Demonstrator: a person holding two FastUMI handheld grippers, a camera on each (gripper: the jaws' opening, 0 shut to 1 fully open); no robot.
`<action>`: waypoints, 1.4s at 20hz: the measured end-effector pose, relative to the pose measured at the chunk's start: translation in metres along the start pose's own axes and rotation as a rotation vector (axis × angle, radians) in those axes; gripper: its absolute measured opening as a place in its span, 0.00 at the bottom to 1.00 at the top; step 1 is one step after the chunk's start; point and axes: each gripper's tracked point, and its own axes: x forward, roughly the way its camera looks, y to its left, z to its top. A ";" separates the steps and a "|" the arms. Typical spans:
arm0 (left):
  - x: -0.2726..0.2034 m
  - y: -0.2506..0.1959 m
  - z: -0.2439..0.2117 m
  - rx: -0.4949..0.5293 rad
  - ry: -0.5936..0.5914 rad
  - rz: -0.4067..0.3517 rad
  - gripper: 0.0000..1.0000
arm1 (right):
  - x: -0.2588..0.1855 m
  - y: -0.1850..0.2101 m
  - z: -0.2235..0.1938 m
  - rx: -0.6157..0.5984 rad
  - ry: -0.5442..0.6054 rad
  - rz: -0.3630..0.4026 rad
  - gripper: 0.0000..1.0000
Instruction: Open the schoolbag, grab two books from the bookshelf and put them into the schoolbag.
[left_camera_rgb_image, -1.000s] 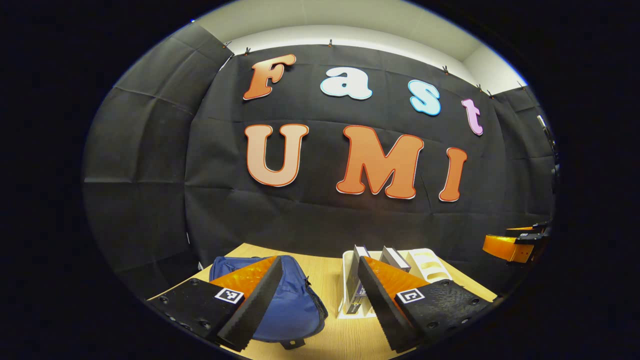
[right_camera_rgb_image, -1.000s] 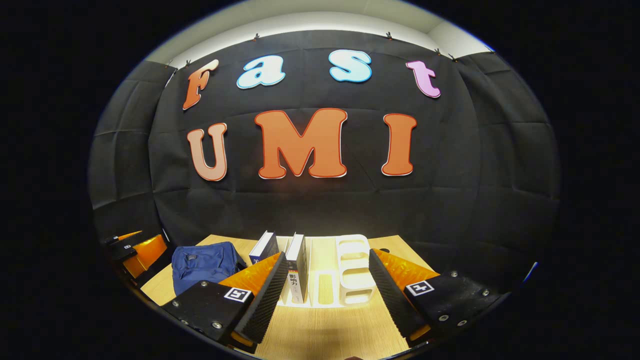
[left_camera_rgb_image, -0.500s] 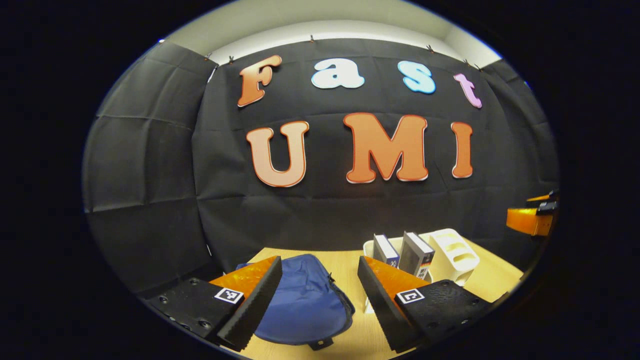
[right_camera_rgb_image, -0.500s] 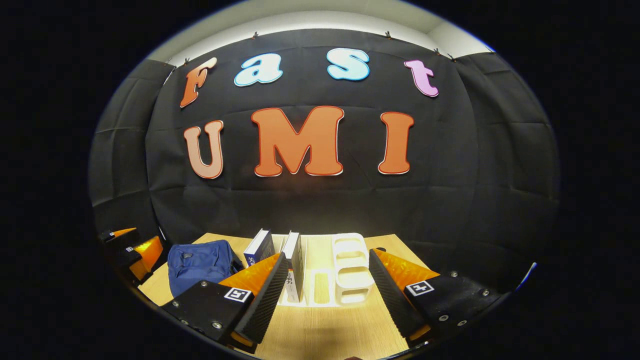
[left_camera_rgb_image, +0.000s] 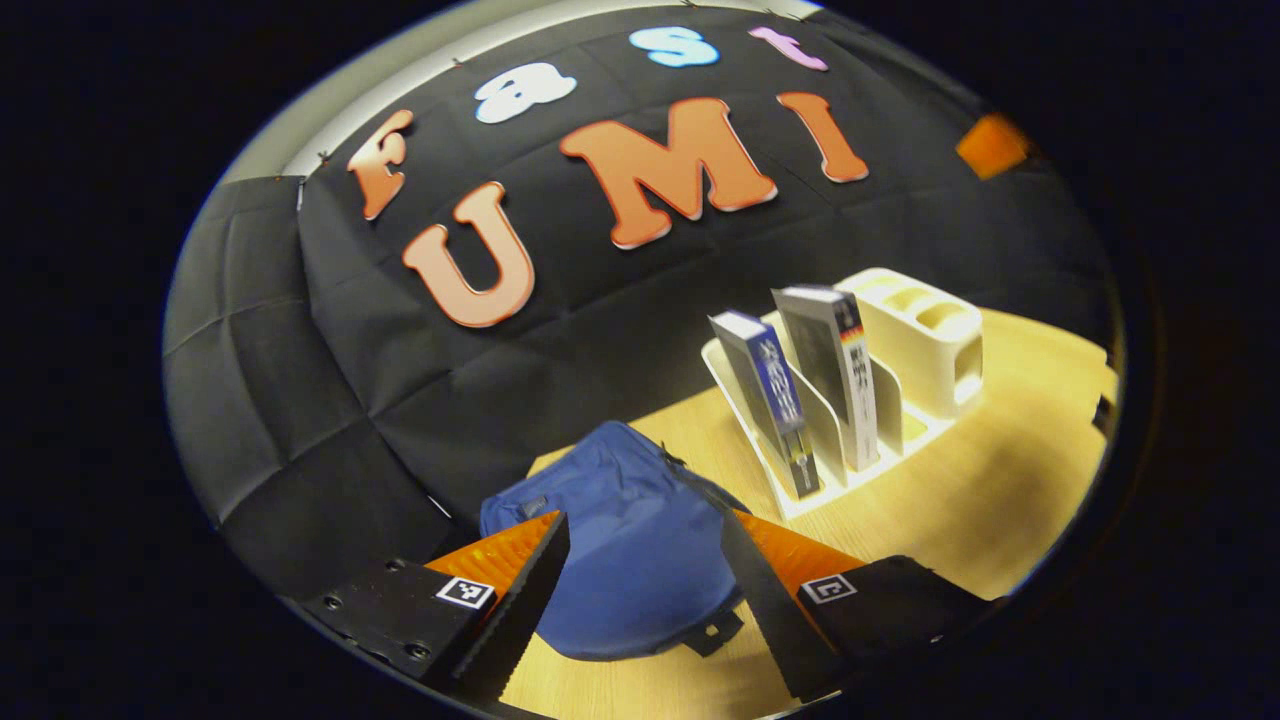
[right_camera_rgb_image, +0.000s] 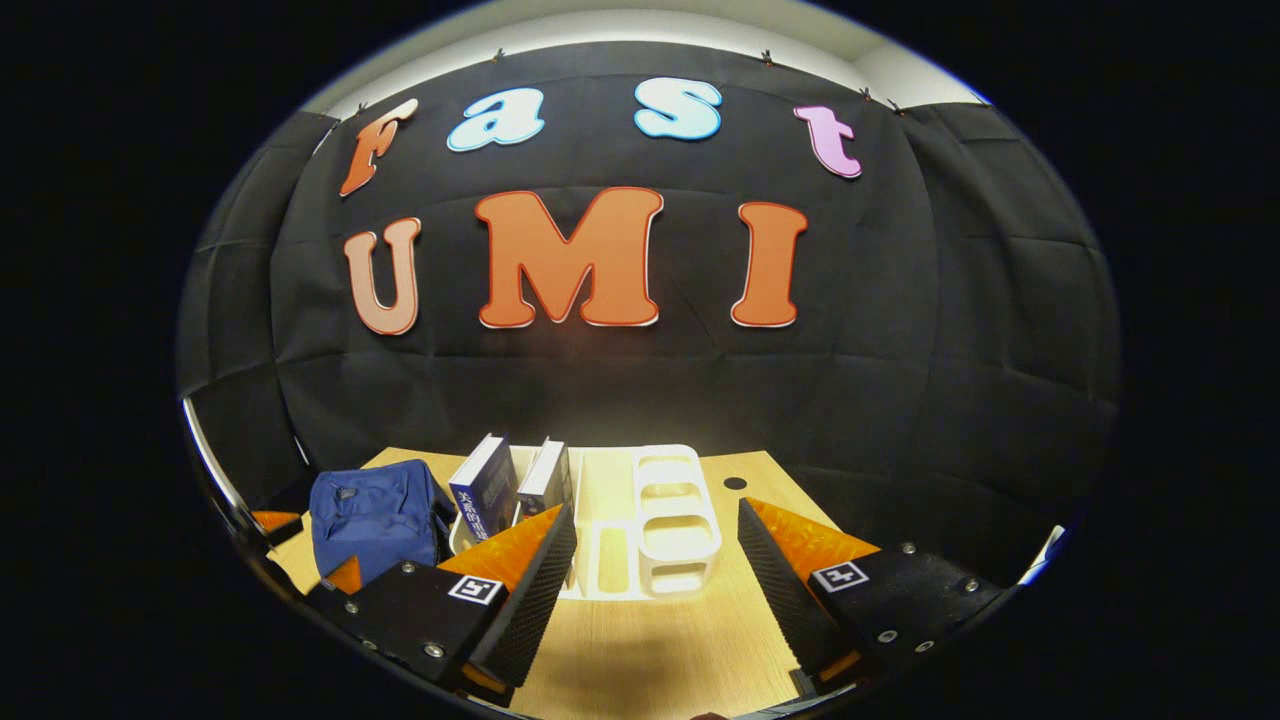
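Both grippers agape; soft blue schoolbag (zipped) beside slotted white bookshelf.

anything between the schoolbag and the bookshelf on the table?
Nothing. In the left gripper view, only bare table separates the schoolbag from the bookshelf; the nearest book stands inside the shelf.

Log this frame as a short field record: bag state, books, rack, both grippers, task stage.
bag: blue fabric schoolbag lying on the wooden table, zipper looks closed
books: blue-spined book and grey book, both standing tilted in the rack
rack: white plastic bookshelf, right of the bag
left gripper: open, fingers flanking the bag, contact unclear
right gripper: open, holding nothing, facing the rack
stage: bag not yet opened
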 end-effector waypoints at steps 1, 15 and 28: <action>0.008 -0.013 -0.018 0.039 0.024 -0.020 0.95 | 0.002 -0.007 -0.001 -0.005 0.006 -0.013 0.96; 0.079 -0.048 -0.144 0.286 0.350 -0.112 0.98 | 0.016 -0.033 -0.027 0.003 0.113 -0.070 0.97; 0.078 -0.025 -0.131 0.326 0.368 -0.124 0.82 | 0.013 -0.028 -0.008 -0.023 0.085 -0.027 0.96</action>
